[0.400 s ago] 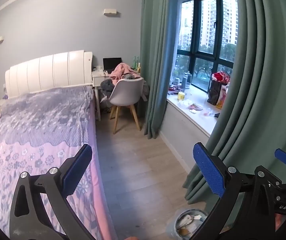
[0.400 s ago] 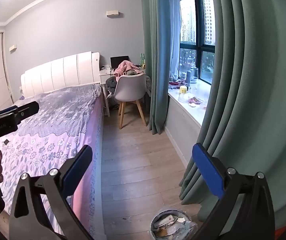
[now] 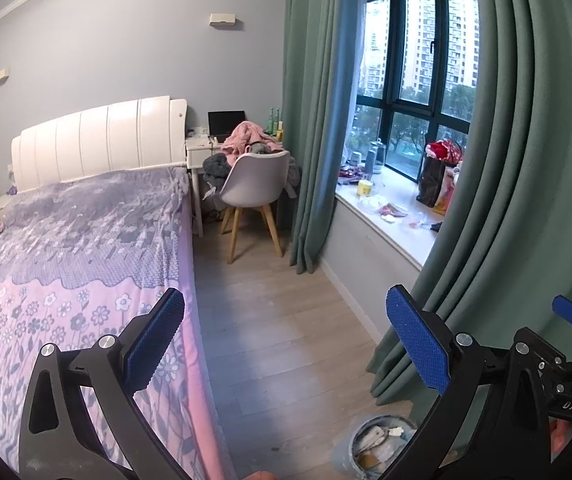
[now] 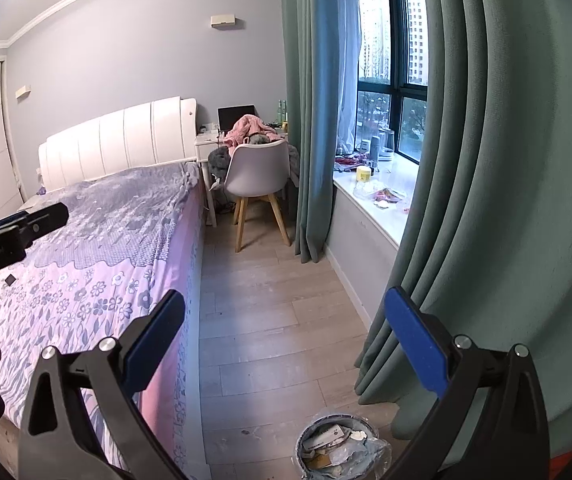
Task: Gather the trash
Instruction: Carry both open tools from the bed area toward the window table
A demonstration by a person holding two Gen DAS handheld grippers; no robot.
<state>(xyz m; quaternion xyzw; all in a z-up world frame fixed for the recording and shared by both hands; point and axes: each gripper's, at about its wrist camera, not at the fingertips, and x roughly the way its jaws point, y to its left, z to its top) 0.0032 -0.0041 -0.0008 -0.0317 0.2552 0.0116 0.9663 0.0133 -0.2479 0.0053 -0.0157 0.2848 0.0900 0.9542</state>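
A small round trash bin [image 4: 340, 450] lined with a plastic bag and holding paper scraps stands on the wood floor by the green curtain; it also shows at the bottom of the left wrist view as the bin [image 3: 382, 442]. Wrappers and scraps [image 3: 390, 210] lie on the white window sill [image 3: 410, 236], seen too as wrappers [image 4: 384, 196] in the right wrist view. My left gripper [image 3: 286, 340] is open with nothing between its blue pads. My right gripper [image 4: 286, 340] is open and empty as well. Both hang over the floor, short of the bin.
A bed [image 4: 98, 248] with a flowered purple-pink cover fills the left. A white chair [image 4: 256, 178] and a cluttered desk [image 4: 210, 140] stand at the far wall. Green curtains [image 4: 486, 200] hang at the right. A dark bag [image 3: 432, 180] sits on the sill.
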